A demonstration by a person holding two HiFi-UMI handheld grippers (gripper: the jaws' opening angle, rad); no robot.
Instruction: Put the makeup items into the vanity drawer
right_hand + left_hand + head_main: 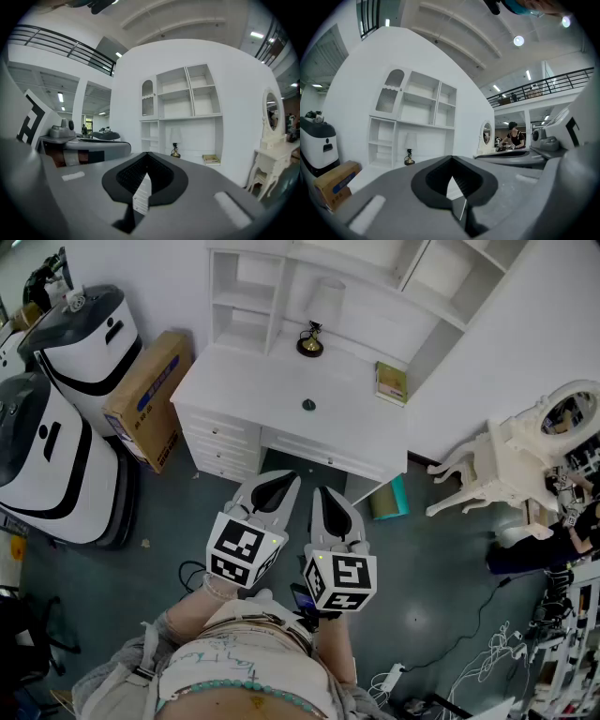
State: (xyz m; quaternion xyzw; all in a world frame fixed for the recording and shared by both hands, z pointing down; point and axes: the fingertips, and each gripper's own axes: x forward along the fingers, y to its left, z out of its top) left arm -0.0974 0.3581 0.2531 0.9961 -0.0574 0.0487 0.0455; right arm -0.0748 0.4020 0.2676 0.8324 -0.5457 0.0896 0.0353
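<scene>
The white vanity desk point(272, 390) with shelves stands ahead of me, its drawers point(314, 454) all closed. On its top are a small dark round item point(308, 405), a little lamp point(312, 338) and a green book point(391, 382). My left gripper point(275, 486) and right gripper point(328, 498) are held side by side close to my body, over the floor in front of the desk. Both are shut with nothing between the jaws. The left gripper point(452, 180) faces the lamp point(409, 159). The right gripper point(146, 176) faces the lamp point(175, 151) and the book point(211, 159).
Two white robots point(56, 456) and a cardboard box point(150, 395) stand left of the desk. A small white dressing table with an oval mirror point(525, 451) is at the right. Cables point(487, 652) lie on the floor at the lower right. A teal object point(389, 498) sits beside the desk's right leg.
</scene>
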